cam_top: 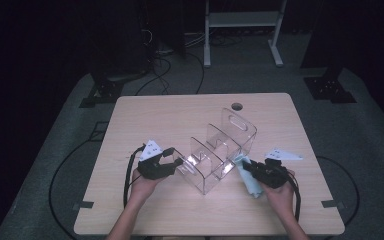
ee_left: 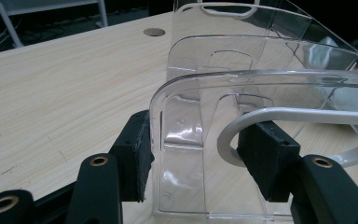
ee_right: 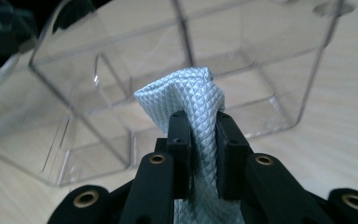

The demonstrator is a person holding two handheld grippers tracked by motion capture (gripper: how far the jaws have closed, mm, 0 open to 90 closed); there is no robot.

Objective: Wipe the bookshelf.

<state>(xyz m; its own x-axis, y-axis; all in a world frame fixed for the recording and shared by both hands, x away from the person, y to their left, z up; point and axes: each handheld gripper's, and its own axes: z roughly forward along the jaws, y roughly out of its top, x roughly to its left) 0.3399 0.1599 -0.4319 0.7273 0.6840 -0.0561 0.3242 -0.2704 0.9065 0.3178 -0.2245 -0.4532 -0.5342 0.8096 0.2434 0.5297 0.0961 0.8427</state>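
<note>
**Mia:** What was the desk (cam_top: 145,115) like?

**Ben:** It was light wood with thin lines in it. It had round corners and a small round hole (cam_top: 237,106) near the far edge. The room around it was very dark. The floor (cam_top: 55,150) was grey carpet.

**Mia:** What else was in the room?

**Ben:** Black cables (cam_top: 166,70) lay on the floor behind the desk. A white metal frame (cam_top: 242,30) stood farther back. Black stand feet (cam_top: 330,87) sat on the carpet at both sides.

**Mia:** Where was the clear box?

**Ben:** The clear plastic organizer (cam_top: 220,147) stood in the middle of the desk, between the two hands. It had see-through walls that split it into parts, and the far end was the tallest.

**Mia:** What did the left gripper (cam_top: 172,159) do?

**Ben:** Its jaws were closed on the low end wall of the organizer (ee_left: 182,140), one pad (ee_left: 137,154) outside and one inside.

**Mia:** And the right gripper (cam_top: 246,167)?

**Ben:** Its jaws were pressed tight on a pale blue cloth (ee_right: 193,102). The cloth had a tiny diamond pattern. It stuck up between the pads (ee_right: 179,140), right beside the organizer's side wall (ee_right: 242,84). Some cloth (cam_top: 250,186) hung down by the hand.
</note>
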